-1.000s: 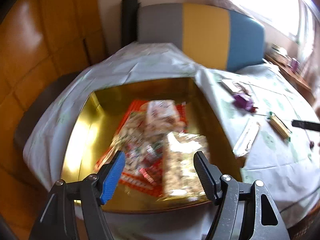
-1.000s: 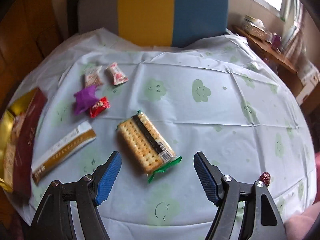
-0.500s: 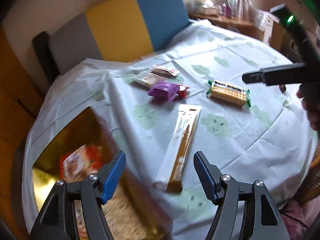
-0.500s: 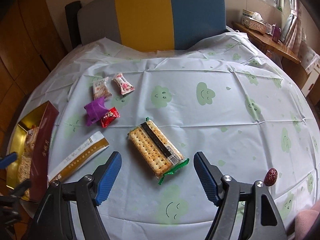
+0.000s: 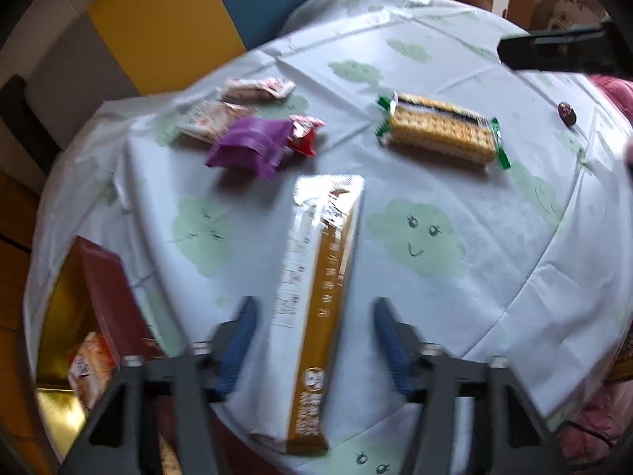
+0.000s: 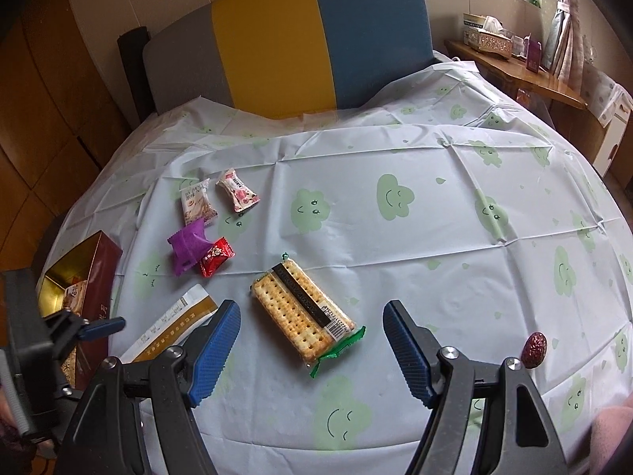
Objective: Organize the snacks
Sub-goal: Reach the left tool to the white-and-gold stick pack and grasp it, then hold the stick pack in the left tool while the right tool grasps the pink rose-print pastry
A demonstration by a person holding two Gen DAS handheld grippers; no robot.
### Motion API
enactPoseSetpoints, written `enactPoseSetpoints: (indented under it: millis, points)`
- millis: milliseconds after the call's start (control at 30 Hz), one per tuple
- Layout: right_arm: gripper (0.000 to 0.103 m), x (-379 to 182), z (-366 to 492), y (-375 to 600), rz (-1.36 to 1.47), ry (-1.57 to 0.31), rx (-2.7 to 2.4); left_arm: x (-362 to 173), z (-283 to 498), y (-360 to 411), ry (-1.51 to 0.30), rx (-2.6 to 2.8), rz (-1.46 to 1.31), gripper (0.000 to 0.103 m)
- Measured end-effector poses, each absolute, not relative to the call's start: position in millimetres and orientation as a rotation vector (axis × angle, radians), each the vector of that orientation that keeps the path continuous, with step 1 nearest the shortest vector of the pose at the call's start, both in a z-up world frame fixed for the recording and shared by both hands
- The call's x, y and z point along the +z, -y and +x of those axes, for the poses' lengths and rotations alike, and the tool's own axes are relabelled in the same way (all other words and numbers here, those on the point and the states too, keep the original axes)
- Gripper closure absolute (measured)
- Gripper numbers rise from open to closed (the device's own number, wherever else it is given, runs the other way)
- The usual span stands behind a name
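Note:
My left gripper (image 5: 314, 336) is open, its jaws either side of a long gold-and-white snack bar (image 5: 320, 297) lying on the table; it also shows in the right wrist view (image 6: 170, 326). My right gripper (image 6: 310, 348) is open and empty just in front of a cracker pack (image 6: 302, 314), also seen in the left wrist view (image 5: 441, 132). A purple packet (image 6: 189, 249), a red candy (image 6: 215, 256) and two white-pink packets (image 6: 196, 202) (image 6: 237, 196) lie further back. A gold-lined red box (image 6: 85, 277) with snacks inside stands at the left edge.
A red date (image 6: 534, 350) lies near the table's right edge. The tablecloth (image 6: 415, 237) has green cloud faces. A grey, yellow and blue chair back (image 6: 296, 47) stands behind the table. A wooden sideboard (image 6: 514, 63) with boxes is at the far right.
My left gripper swung from above the gold box to the right and down over the long snack bar. My right gripper drew back a little from the cracker pack.

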State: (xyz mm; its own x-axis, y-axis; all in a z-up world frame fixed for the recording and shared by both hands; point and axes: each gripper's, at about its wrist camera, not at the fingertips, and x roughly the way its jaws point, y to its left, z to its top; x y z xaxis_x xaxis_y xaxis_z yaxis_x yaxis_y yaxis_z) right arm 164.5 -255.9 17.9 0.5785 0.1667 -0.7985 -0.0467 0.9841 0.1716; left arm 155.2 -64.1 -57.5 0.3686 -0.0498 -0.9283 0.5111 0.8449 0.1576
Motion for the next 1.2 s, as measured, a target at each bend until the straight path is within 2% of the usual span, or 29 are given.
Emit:
enactPoseSetpoints:
  millis: [67, 133, 333, 533, 767, 867, 1200]
  points:
    - [0.027, 18, 164, 255, 0.136, -0.945, 0.129, -58, 155, 64, -1.148, -0.391, 0.423, 0.073]
    - [0.027, 19, 164, 255, 0.131, -0.94, 0.13, -56, 151, 64, -1.149, -0.376, 0.389, 0.076]
    - [0.027, 20, 163, 256, 0.133, -0.934, 0.127, -53, 110, 65, -1.161, -0.331, 0.224, 0.076]
    - [0.027, 17, 162, 253, 0.118, -0.942, 0.127, -59, 63, 60, -1.051, -0.271, 0.192, 0.071]
    - [0.027, 7, 162, 240, 0.067, -0.976, 0.164, -62, 56, 54, -0.981, -0.305, 0.169, 0.071]
    - [0.031, 3, 161, 231, 0.052, -0.989, 0.208, -63, 51, 52, -0.947, -0.312, 0.164, 0.071]
    - [0.032, -12, 177, 175, -0.038, -1.076, 0.425, -67, 51, 47, -0.917, -0.325, 0.121, 0.071]
